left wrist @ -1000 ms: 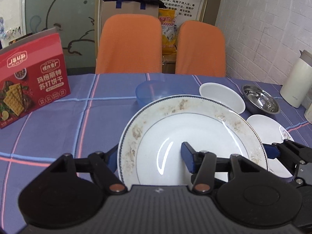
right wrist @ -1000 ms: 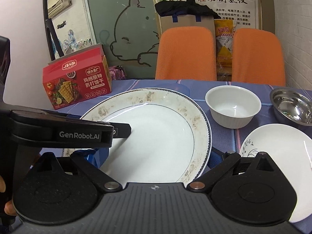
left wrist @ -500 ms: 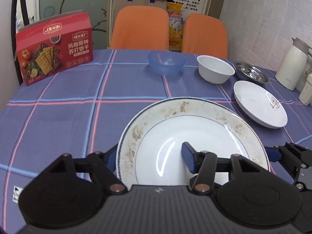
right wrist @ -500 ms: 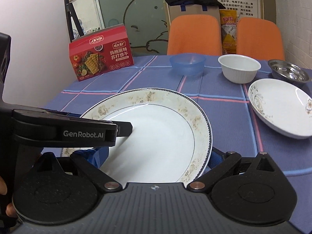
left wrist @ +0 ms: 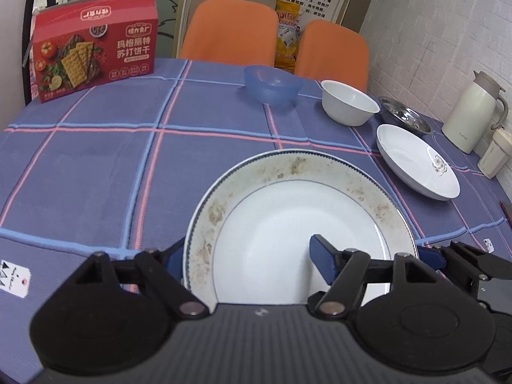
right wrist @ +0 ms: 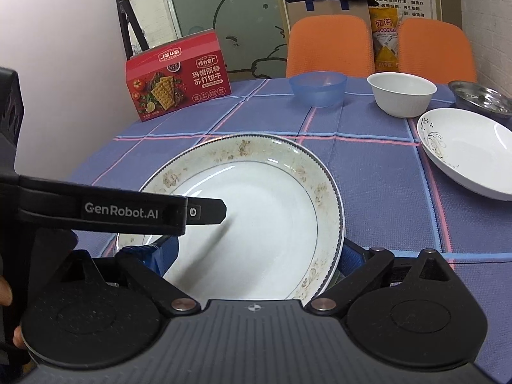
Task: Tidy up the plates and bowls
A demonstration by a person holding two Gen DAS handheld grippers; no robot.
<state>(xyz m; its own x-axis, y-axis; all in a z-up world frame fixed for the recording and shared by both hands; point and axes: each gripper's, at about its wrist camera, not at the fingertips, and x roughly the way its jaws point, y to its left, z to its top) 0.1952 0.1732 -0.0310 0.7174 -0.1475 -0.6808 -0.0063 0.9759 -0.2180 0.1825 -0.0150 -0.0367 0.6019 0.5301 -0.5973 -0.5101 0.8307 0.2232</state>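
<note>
My left hand-held gripper (left wrist: 248, 256) and right hand-held gripper (right wrist: 256, 256) each clamp an edge of one large patterned plate (left wrist: 297, 220), held in front of me above the checked table (left wrist: 96, 160). At about two o'clock sits a smaller white plate (left wrist: 416, 163), and toward twelve to one o'clock a blue bowl (left wrist: 272, 84), white bowl (left wrist: 348, 102) and steel bowl (left wrist: 404, 118).

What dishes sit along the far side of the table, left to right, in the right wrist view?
Cracker box → blue bowl → white bowl → steel bowl, partly cut off at the right edge.
</note>
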